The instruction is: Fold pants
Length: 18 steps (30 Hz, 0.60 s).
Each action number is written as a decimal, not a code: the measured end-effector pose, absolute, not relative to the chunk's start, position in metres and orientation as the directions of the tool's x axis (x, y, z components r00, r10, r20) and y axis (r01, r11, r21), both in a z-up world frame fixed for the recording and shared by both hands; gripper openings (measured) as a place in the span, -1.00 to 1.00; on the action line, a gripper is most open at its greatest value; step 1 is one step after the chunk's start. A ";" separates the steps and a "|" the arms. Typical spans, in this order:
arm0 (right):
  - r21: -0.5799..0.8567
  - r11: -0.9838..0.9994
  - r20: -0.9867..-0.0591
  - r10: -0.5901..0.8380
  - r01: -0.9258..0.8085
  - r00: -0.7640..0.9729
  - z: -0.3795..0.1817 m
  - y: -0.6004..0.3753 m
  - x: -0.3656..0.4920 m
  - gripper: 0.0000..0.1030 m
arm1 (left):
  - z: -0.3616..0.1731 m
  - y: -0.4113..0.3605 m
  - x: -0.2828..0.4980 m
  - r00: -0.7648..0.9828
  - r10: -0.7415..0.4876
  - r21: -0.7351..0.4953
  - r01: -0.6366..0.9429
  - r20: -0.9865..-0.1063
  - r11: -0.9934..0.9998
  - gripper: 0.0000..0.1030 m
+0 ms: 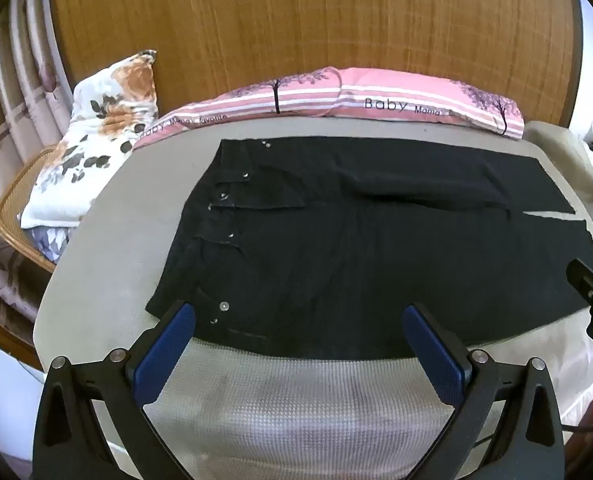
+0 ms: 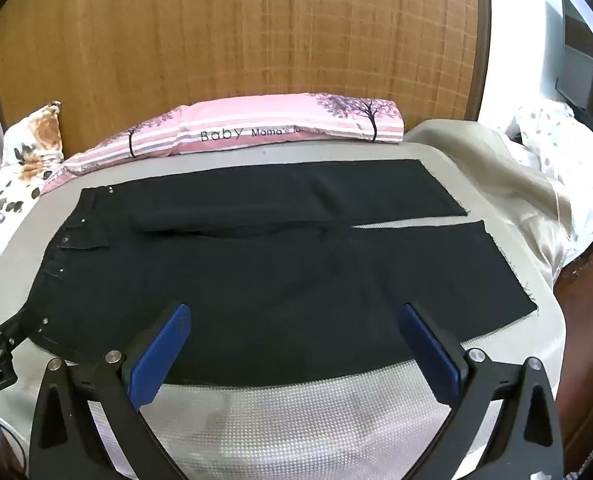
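Observation:
Black pants (image 1: 336,248) lie flat on the grey bed cover, waistband with metal studs to the left, both legs running right; they also show in the right wrist view (image 2: 280,272). My left gripper (image 1: 298,316) is open and empty, hovering at the near edge by the waistband. My right gripper (image 2: 296,316) is open and empty, over the near edge of the near leg. Each gripper's body shows at the edge of the other's view.
A pink striped pillow (image 1: 336,96) lies along the wooden headboard (image 1: 296,32). A floral pillow (image 1: 96,128) leans at the left on a wicker chair (image 1: 12,208). A beige blanket (image 2: 496,176) is bunched at the right. The bed cover (image 2: 296,420) drops off in front.

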State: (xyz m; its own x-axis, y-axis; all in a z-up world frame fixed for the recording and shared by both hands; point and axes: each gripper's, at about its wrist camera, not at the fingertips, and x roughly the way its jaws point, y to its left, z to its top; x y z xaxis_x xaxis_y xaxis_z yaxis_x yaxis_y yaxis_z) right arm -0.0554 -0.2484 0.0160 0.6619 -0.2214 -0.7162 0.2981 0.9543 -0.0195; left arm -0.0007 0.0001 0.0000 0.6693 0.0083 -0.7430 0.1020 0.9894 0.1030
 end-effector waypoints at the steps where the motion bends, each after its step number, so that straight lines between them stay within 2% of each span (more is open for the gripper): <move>1: -0.026 0.953 -0.728 -0.225 0.302 0.648 0.016 -0.248 -0.054 1.00 | 0.000 0.000 -0.002 0.669 0.009 0.101 0.098 -0.743 0.990 1.00; 7: -0.015 0.954 -0.728 -0.216 0.300 0.650 0.014 -0.251 -0.057 1.00 | -0.010 0.003 0.001 0.625 -0.029 0.053 0.112 -0.780 0.992 1.00; 18: -0.046 0.950 -0.746 -0.238 0.309 0.622 0.011 -0.253 -0.056 1.00 | -0.016 -0.004 0.002 0.611 -0.027 0.076 0.142 -0.791 0.987 1.00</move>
